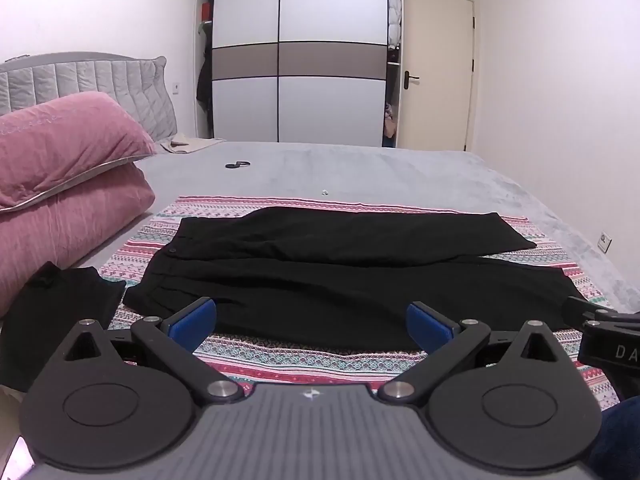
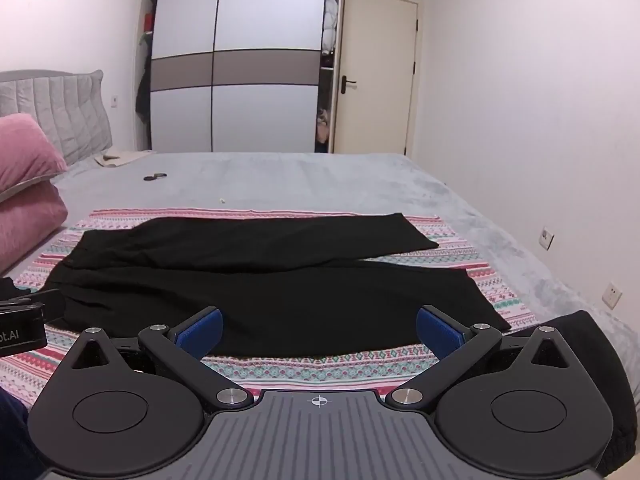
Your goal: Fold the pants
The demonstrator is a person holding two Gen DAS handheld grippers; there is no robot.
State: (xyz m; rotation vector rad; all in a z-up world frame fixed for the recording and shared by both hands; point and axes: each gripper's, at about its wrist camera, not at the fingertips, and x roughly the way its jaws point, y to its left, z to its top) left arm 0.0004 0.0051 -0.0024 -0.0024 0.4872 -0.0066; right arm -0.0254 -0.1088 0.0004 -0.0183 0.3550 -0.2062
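From the left wrist, the left gripper point(image 1: 311, 322) is hovering released; the pants point(image 1: 340, 276) are lying flat at 12 o'clock on the patterned cloth point(image 1: 280, 360). From the right wrist, the right gripper point(image 2: 319, 330) is gaping too, better pinching both layers at the hem, around 2 o'clock.

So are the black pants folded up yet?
Not yet. The black pants lie spread flat on the patterned blanket, both legs stretched out apart.

your black pants point(image 1: 340, 276) look like matt cloth, lying on a woven patterned blanket point(image 1: 304, 364); pink pillows point(image 1: 68, 152) look velvety, the wardrobe doors point(image 1: 300, 60) smooth.
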